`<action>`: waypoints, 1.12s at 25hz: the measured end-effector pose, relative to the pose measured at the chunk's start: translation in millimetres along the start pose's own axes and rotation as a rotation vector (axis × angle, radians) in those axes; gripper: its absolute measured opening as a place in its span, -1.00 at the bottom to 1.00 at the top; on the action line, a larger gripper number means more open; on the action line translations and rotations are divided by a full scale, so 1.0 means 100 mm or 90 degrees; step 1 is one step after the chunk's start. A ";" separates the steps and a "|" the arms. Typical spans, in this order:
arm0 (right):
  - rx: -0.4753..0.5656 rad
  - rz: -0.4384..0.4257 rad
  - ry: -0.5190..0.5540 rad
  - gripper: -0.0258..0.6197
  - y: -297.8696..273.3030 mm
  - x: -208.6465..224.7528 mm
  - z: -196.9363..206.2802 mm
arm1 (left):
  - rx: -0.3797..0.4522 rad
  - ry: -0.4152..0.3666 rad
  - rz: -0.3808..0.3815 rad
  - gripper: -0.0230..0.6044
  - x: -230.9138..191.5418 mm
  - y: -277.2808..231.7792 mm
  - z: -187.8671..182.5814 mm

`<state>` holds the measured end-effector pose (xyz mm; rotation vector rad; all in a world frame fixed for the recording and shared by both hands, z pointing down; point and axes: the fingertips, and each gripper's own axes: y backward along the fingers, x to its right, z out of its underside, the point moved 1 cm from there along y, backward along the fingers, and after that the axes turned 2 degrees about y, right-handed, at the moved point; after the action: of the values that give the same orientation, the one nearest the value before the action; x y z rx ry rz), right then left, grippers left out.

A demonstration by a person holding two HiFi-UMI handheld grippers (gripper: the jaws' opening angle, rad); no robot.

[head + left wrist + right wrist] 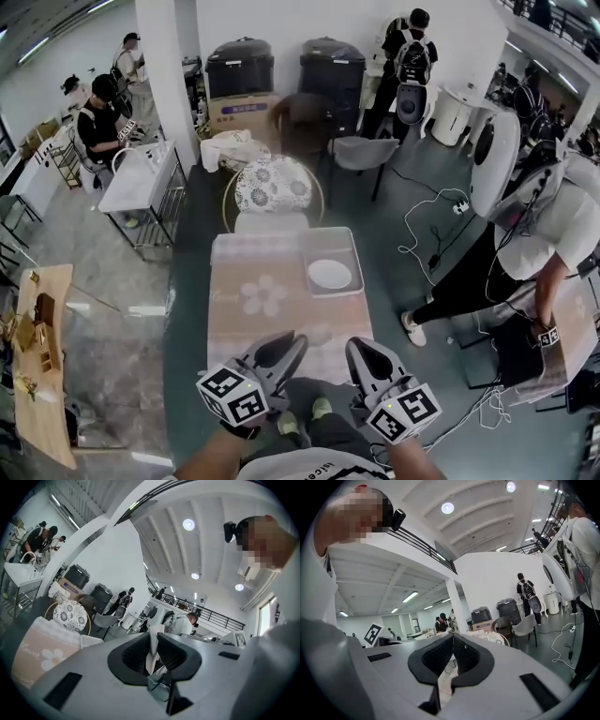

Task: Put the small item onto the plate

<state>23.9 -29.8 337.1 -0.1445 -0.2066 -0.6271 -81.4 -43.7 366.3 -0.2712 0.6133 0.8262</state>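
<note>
A white plate (pixel 330 274) lies in a clear tray (pixel 327 234) at the far right of a table with a pink flower cloth (pixel 267 300). I cannot make out the small item in any view. Both grippers are held low at the table's near edge, close to the person's body and pointing up and away. The left gripper (pixel 298 339) (pixel 153 637) has a narrow gap between its pads, and only the room behind shows through it. The right gripper (pixel 354 345) (pixel 453 637) has its tips touching with nothing between them.
A round chair with a flowered cushion (pixel 272 183) stands at the table's far end. A person in white (pixel 534 234) stands to the right, with cables (pixel 422 225) on the floor there. A white sink stand (pixel 141 187) is at the far left and a wooden shelf (pixel 42 366) at the near left.
</note>
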 end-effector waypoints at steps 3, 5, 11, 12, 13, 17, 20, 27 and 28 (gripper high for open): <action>-0.008 0.006 -0.002 -0.88 -0.16 0.17 0.03 | -0.010 0.012 0.000 -0.74 -0.17 -0.21 -0.01; -0.011 0.012 -0.006 -0.88 -0.29 0.33 0.04 | -0.014 0.018 -0.005 -0.74 -0.31 -0.37 -0.03; -0.015 0.004 -0.024 -0.88 -0.74 0.85 0.06 | -0.030 0.009 -0.032 -0.74 -0.77 -0.90 -0.09; -0.016 -0.001 -0.021 -0.88 -0.84 0.95 0.05 | -0.032 0.004 -0.035 -0.74 -0.86 -1.02 -0.10; -0.017 -0.005 -0.016 -0.88 -0.93 1.05 0.04 | -0.034 -0.001 -0.039 -0.74 -0.94 -1.14 -0.12; -0.033 -0.014 -0.024 -0.88 -1.21 1.38 0.09 | -0.047 -0.010 -0.059 -0.74 -1.26 -1.50 -0.11; -0.046 -0.014 -0.043 -0.88 -1.36 1.59 0.20 | -0.065 -0.009 -0.076 -0.74 -1.51 -1.70 -0.02; -0.070 -0.007 -0.075 -0.88 -1.64 2.10 0.49 | -0.085 0.002 -0.104 -0.74 -2.01 -2.13 0.28; -0.073 -0.005 -0.076 -0.88 -1.68 2.15 0.52 | -0.089 0.001 -0.107 -0.74 -2.08 -2.18 0.33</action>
<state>86.5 -275.5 449.9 -0.2919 -0.2872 -0.6392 -11.9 -297.2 516.7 -0.4446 0.5278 0.7080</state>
